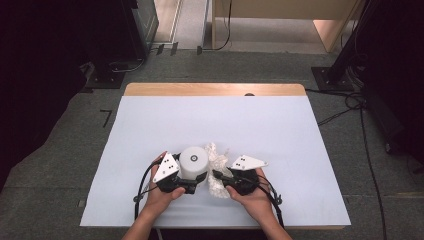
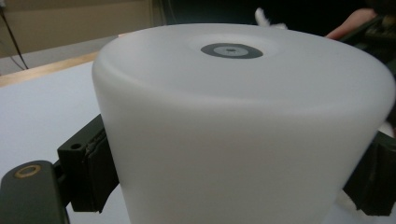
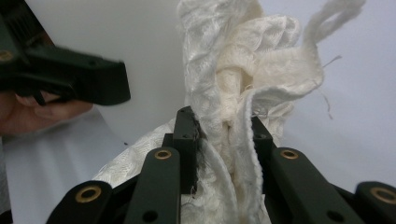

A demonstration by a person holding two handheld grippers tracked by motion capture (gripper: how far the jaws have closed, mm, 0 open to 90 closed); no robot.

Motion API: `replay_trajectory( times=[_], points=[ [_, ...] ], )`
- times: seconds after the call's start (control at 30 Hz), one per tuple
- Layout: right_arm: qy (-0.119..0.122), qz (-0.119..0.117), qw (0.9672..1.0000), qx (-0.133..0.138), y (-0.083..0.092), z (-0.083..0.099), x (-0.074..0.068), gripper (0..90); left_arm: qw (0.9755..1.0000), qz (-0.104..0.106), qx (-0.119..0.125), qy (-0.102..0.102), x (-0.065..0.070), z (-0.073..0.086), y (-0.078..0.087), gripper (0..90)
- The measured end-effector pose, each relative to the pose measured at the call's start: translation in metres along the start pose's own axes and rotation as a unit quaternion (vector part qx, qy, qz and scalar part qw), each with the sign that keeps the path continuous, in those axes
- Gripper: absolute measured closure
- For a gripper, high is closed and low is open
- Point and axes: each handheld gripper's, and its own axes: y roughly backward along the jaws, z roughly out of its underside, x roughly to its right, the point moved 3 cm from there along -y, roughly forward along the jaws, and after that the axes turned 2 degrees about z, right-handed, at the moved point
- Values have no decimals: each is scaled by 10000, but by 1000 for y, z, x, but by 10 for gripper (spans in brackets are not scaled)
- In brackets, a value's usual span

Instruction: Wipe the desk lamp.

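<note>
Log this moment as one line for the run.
left gripper: shut on white container | right gripper: shut on white cloth | both on table

A white cylinder [image 1: 194,161] with smooth, matt sides stands upright on the near part of the white table top; its flat top carries a small grey ring at the centre. Just beside it, on the right of the high view, lies a crumpled cream-white cloth [image 1: 218,170] of coarse weave, bunched into folds, with a looped strand standing up from it
</note>
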Motion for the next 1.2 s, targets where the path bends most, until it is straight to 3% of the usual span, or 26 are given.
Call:
replay_trajectory(
  times=[0.1, 0.27, 0.37, 0.5, 0.53, 0.57, 0.67, 0.73, 0.87, 0.93, 1.1, 1.13, 1.2],
  points=[
    [-56, 115, 9998, 122, 7, -3, 7, 726, 9996, -153, -196, -136, -1, 8, -4, 85],
    [-149, 189, 9995, 217, 14, -5, 17, 726, 9996, -127, -268, -37, -5, 11, 2, 81],
    [-170, 205, 9994, 242, 16, -6, 20, 726, 9993, -163, -313, 93, -5, 13, 4, 22],
    [-144, 292, 9992, 231, 18, -5, 24, 724, 9972, -348, 67, 661, 1, 12, 12, 23],
    [-163, 298, 9992, 218, 18, -5, 25, 724, 9972, -348, 67, 661, 1, 12, 12, 22],
    [-169, 293, 9992, 204, 18, -5, 26, 724, 9950, -636, 102, 759, 5, 13, 13, 9],
    [-183, 308, 9992, 164, 16, -3, 28, 724, 9924, -1039, 63, 663, 12, 14, 8, 8],
    [-174, 304, 9993, 139, 14, -2, 27, 723, 9891, -1332, 57, 628, 17, 12, 5, 11],
    [-106, 272, 9995, 87, 11, -1, 24, 724, 9870, -1540, 37, 456, 22, 11, 2, 78],
    [-117, 232, 9996, 78, 11, -1, 23, 723, 9881, -1473, 29, 445, 20, 11, 3, 82],
    [-83, 106, 9999, 42, 9, -1, 18, 723, 9935, -1004, 99, 523, 8, 5, 6, 86],
    [-90, 54, 9999, 21, 7, -1, 15, 724, 9935, -1004, 99, 523, 8, 5, 6, 86],
    [-56, -16, 10000, -49, 3, 1, 11, 723, 9973, -564, 284, 380, 3, -5, 11, 86]
  ],
)
